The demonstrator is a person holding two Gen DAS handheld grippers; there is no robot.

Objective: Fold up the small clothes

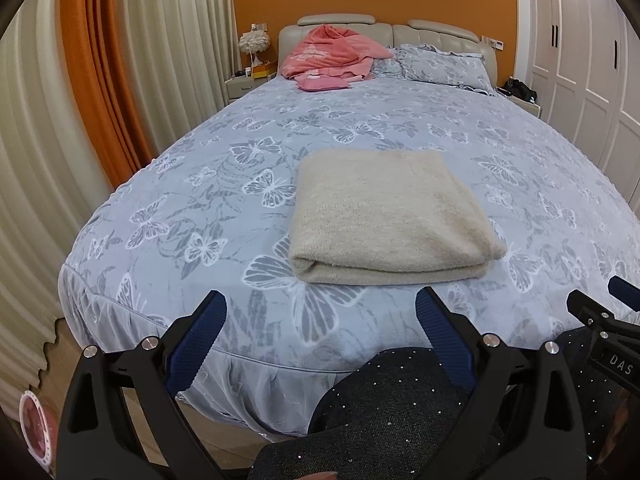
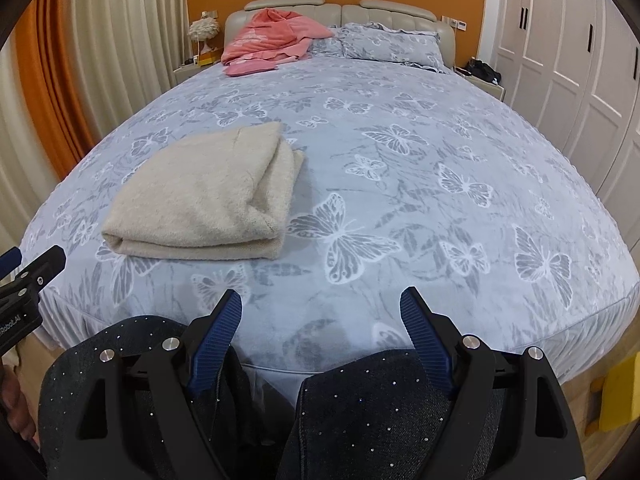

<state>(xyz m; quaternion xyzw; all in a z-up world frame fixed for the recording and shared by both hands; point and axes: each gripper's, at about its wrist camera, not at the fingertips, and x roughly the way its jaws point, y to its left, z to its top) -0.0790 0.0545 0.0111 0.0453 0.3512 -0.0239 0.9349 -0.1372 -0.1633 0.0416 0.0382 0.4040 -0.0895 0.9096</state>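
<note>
From your left wrist camera, your left gripper (image 1: 320, 312) stands wide open with nothing between its blue pads, hanging over the near edge of the bed (image 1: 168, 216). The folded beige garment (image 1: 390, 216) lies flat on the butterfly-print cover just beyond the fingertips, apart from them, its thick folded edge facing you. Your knee in dark speckled trousers (image 1: 400, 400) shows low between the fingers. At the right edge, part of your right gripper (image 1: 616, 292) pokes in. Far back, a pink garment (image 1: 332, 54) is heaped against the headboard beside a pillow (image 1: 444, 64). From your right wrist camera, your right gripper (image 2: 322, 304) is also spread wide and grips nothing; only bare bed cover (image 2: 440, 200) lies ahead of its pads. The beige garment (image 2: 208, 196) sits to the upper left, well apart from these fingers, with its layered ends turned toward the middle of the bed. Both your knees (image 2: 360, 408) fill the bottom of the view, and a tip of the left gripper (image 2: 36, 268) enters at the left edge, near the garment's near corner without touching it.
</note>
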